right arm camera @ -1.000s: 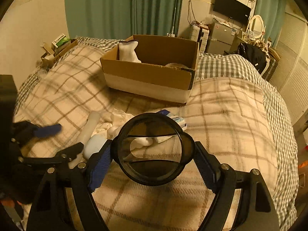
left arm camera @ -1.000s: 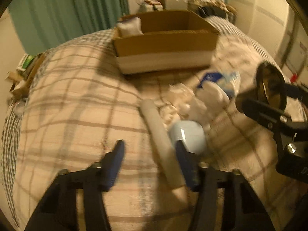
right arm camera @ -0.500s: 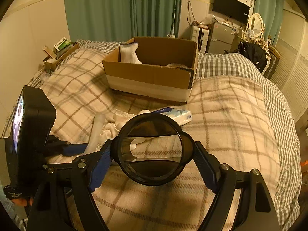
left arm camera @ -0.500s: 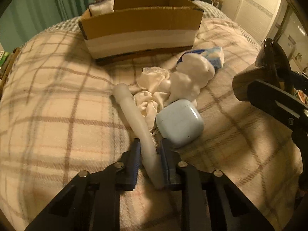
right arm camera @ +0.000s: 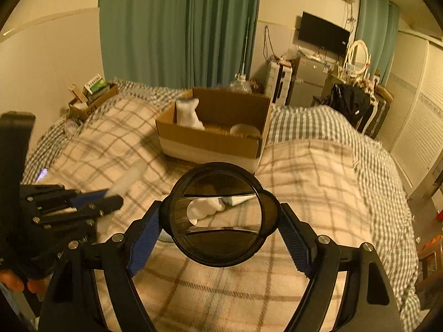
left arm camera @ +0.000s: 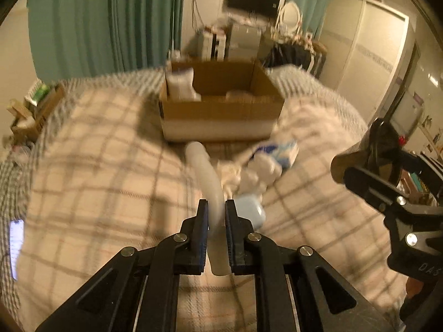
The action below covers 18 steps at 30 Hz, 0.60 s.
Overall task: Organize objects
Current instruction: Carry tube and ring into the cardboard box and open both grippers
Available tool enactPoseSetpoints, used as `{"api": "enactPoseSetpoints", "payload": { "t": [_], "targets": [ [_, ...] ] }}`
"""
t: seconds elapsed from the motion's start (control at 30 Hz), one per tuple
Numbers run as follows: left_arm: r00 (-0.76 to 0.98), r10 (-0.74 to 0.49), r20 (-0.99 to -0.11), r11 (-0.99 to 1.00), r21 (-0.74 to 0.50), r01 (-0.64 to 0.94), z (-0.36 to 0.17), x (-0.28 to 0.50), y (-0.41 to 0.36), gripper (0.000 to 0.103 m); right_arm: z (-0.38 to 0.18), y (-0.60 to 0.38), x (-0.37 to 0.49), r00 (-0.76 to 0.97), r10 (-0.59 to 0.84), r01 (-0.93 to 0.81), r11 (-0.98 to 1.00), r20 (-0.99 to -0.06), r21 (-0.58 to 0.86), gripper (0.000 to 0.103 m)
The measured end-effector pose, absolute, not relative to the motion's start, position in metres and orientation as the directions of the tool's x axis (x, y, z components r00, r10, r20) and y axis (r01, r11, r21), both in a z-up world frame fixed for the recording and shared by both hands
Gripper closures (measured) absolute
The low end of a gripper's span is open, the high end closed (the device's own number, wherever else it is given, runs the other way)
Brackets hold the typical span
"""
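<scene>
My left gripper (left arm camera: 216, 213) is shut on a long white tube (left arm camera: 204, 168) and holds it lifted above the plaid bed, pointing at the cardboard box (left arm camera: 221, 119). The tube (right arm camera: 126, 178) and the left gripper (right arm camera: 110, 197) also show blurred in the right wrist view. My right gripper (right arm camera: 218, 217) is shut on a dark round glass cup (right arm camera: 218, 191), held above the bed; the cup shows in the left view (left arm camera: 368, 152). On the bed lie a pale blue case (left arm camera: 250, 211), white cloth (left arm camera: 257, 174) and a blue-white tissue pack (left arm camera: 279, 149).
The open box (right arm camera: 213, 141) holds a white item (right arm camera: 188, 114) and a round pale object (right arm camera: 245, 130). A phone (left arm camera: 15, 246) lies lit at the bed's left edge. A small box of clutter (right arm camera: 92, 96) sits by the wall. Furniture stands behind the bed.
My left gripper closed on the white tube and lifted it off the bed, swinging up toward the box. My right gripper rose a little with the cup.
</scene>
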<state>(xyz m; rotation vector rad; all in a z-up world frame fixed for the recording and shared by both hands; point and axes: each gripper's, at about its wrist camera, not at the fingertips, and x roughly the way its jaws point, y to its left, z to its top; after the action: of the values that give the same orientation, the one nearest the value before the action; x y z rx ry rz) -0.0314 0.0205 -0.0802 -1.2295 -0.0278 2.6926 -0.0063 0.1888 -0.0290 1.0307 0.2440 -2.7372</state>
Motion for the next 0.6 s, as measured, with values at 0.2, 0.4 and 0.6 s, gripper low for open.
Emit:
{"api": "enactPoseSetpoints", "payload": {
  "t": [0.2, 0.4, 0.6],
  "targets": [
    [-0.710, 0.161, -0.685, -0.977, -0.009, -0.213, -0.028, -0.039, 0.030, 0.092, 0.020, 0.189, -0.006, -0.795, -0.148, 0.265, -0.957, -0.588, -0.118, 0.022],
    [-0.749, 0.175, -0.639, -0.971, 0.014, -0.239, 0.020, -0.080, 0.036, 0.091, 0.084, 0.191, -0.044, -0.843, -0.184, 0.281, -0.952, -0.506, -0.123, 0.022],
    [-0.761, 0.179, -0.624, -0.971, 0.013, -0.240, 0.053, -0.148, 0.042, 0.092, 0.122, 0.191, -0.118, -0.844, -0.217, 0.292, -0.953, -0.491, -0.080, 0.022]
  ]
}}
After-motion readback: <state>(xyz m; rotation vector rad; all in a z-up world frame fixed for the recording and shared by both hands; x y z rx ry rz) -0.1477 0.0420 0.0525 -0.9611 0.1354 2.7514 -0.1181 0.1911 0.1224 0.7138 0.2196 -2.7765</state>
